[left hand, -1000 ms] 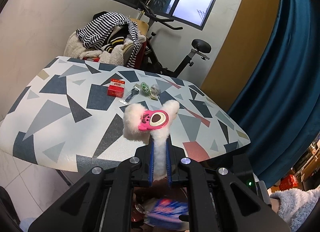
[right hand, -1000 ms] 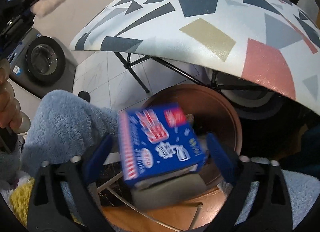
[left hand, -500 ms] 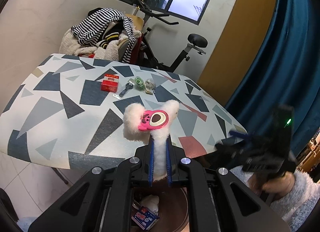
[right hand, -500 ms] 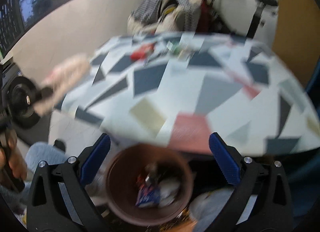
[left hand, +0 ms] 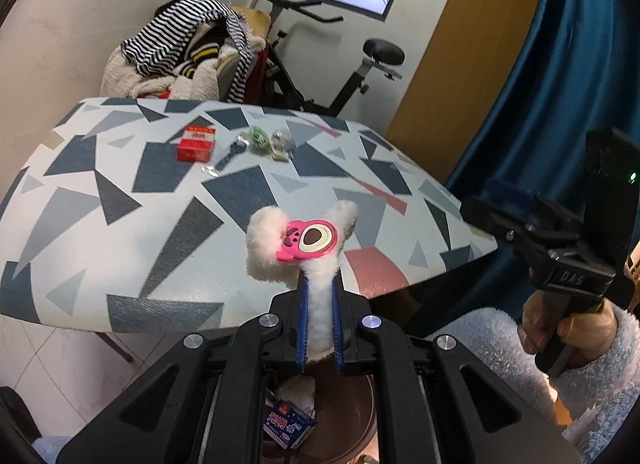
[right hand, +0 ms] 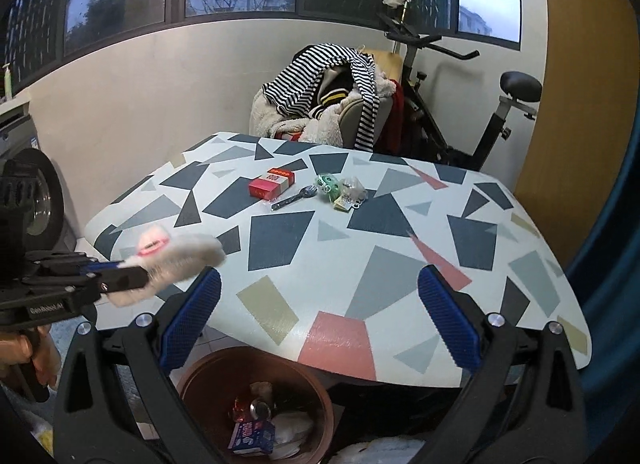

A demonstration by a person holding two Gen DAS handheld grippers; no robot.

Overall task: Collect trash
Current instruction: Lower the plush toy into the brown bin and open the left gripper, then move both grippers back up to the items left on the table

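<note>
Left wrist view: the left gripper (left hand: 319, 328) has its fingers clamped on a fluffy white plush (left hand: 316, 260) with a pink bear badge, above the brown bin (left hand: 366, 416) holding a blue box (left hand: 288, 426).

Right wrist view: the right gripper (right hand: 318, 318) has its fingers spread wide and empty over the bin (right hand: 304, 378); a red box (right hand: 272, 183), a fork (right hand: 294, 197) and wrappers (right hand: 342, 192) lie on the tabletop (right hand: 400, 264).

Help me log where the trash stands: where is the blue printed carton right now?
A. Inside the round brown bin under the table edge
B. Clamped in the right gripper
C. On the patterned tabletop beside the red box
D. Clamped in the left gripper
A: the blue printed carton lies inside the round brown bin, the right gripper is open and empty, and the left gripper grips a white fluffy item.
</note>
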